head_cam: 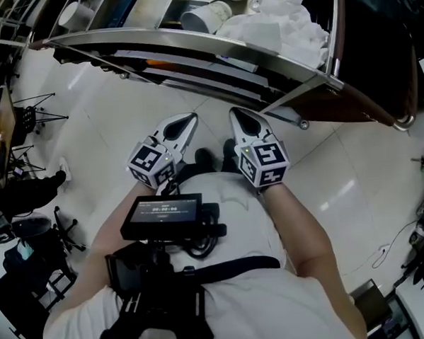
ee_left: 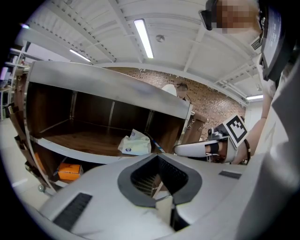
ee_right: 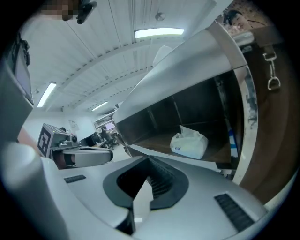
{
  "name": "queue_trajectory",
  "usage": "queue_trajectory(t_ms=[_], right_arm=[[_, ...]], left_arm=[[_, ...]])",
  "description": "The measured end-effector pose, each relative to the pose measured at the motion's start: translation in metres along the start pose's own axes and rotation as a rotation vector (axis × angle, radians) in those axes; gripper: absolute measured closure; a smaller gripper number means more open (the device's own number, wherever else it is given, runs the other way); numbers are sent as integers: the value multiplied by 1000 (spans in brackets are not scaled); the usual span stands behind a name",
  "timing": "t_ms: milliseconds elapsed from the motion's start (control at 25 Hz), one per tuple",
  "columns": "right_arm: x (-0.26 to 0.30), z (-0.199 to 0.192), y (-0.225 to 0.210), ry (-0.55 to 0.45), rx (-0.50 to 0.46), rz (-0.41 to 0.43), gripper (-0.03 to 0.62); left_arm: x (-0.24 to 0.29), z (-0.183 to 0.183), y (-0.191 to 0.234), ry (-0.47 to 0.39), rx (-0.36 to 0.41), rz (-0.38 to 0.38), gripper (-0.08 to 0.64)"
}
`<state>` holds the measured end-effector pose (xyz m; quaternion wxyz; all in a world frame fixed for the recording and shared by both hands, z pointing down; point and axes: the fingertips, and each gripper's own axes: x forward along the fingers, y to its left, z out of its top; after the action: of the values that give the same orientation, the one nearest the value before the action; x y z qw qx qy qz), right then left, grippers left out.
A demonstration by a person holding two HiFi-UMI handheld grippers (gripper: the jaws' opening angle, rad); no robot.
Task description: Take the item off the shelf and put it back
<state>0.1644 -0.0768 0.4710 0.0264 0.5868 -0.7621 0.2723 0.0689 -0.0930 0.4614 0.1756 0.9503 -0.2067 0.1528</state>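
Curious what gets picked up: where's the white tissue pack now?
The tissue pack lies on the wooden shelf, right of its middle in the left gripper view, one level above the orange box.

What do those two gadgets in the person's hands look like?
Both the left gripper and right gripper are smooth white shells tapering to pointed jaws with dark ribbed pads. Each carries a cube of black-and-white square markers. The person wears a white top under black straps.
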Motion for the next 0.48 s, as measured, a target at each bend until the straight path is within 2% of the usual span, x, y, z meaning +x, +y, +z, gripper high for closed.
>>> queue_trajectory(t_ms=[280, 400, 480], right_arm=[[8, -5, -64, -35, 28, -193, 577], [20, -4, -84, -43, 39, -246, 556], [30, -4, -98, -38, 41, -284, 513]], left_arm=[[7, -12, -1, 30, -6, -15, 554], [10, -15, 2, 19, -19, 5, 554], [10, -19, 5, 5, -41, 25, 554]])
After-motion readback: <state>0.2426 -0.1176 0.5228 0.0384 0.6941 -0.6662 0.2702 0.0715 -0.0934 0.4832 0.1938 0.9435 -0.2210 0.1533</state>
